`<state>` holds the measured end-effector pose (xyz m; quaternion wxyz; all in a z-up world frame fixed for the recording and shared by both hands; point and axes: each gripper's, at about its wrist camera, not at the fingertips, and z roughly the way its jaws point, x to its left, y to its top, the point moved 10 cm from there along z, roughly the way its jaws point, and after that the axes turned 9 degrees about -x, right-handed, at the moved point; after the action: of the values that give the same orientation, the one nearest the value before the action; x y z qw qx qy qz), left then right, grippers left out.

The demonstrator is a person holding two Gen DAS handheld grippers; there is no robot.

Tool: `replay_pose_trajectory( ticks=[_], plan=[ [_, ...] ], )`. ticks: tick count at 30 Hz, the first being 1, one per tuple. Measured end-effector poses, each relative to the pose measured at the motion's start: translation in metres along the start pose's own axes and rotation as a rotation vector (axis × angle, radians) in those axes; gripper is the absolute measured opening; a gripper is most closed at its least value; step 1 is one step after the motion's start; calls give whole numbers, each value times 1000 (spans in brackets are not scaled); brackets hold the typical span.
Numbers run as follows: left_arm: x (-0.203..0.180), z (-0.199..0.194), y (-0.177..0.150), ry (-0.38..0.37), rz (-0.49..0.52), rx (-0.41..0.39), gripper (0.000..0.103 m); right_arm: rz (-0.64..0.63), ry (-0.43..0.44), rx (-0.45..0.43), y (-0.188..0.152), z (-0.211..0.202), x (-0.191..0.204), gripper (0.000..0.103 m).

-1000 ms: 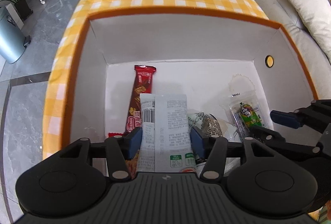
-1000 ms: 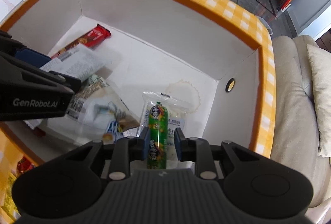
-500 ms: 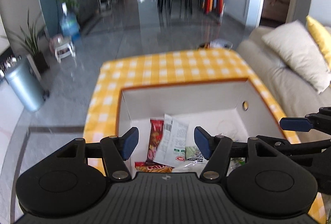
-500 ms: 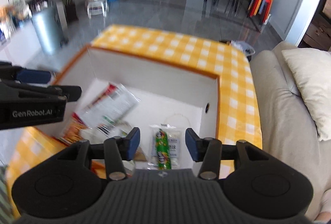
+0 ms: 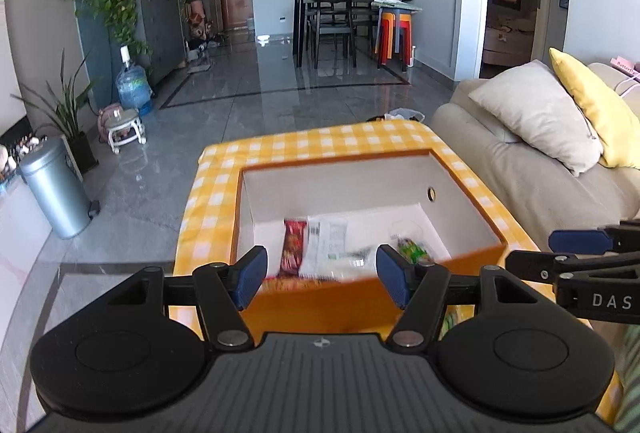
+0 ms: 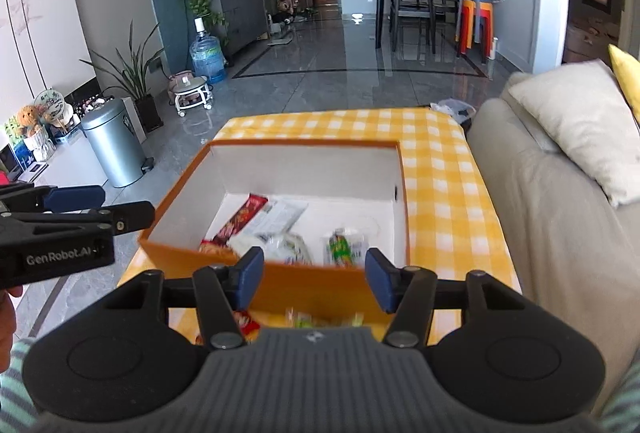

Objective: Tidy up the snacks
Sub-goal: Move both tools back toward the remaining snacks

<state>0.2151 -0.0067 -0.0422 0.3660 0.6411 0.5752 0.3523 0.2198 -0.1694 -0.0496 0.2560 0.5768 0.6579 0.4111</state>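
An orange box with a white inside (image 5: 340, 189) (image 6: 304, 165) stands on a yellow checked table (image 5: 320, 141) (image 6: 440, 201). In it lie a red bar (image 5: 294, 247) (image 6: 240, 219), a white packet (image 5: 326, 243) (image 6: 284, 213) and a green snack in clear wrap (image 5: 412, 249) (image 6: 340, 249). My left gripper (image 5: 318, 277) is open and empty, above the box's near wall. My right gripper (image 6: 314, 281) is open and empty, also near that wall. More snacks (image 6: 304, 319) lie on the table in front of the box.
A beige sofa (image 5: 540, 161) (image 6: 560, 193) with cushions runs along the right of the table. A metal bin (image 5: 54, 189) (image 6: 112, 145) and a small stool (image 5: 124, 129) stand on the grey tile floor at left. A dining table with chairs (image 5: 348, 21) stands far back.
Both grippers let go of their snacks, opened, and pulled up and back out of the box. The white packet and the green snack now lie in the box.
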Motion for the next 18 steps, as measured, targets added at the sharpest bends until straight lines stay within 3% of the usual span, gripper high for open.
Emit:
replay_pose_trajectory(
  ticks=[10, 18],
  plan=[
    [5, -19, -60, -6, -97, 128, 74, 25, -30, 76, -55, -30, -13, 55],
    [-4, -19, -114, -45, -143, 272, 74, 62, -63, 197, -107, -24, -29, 55]
  ],
)
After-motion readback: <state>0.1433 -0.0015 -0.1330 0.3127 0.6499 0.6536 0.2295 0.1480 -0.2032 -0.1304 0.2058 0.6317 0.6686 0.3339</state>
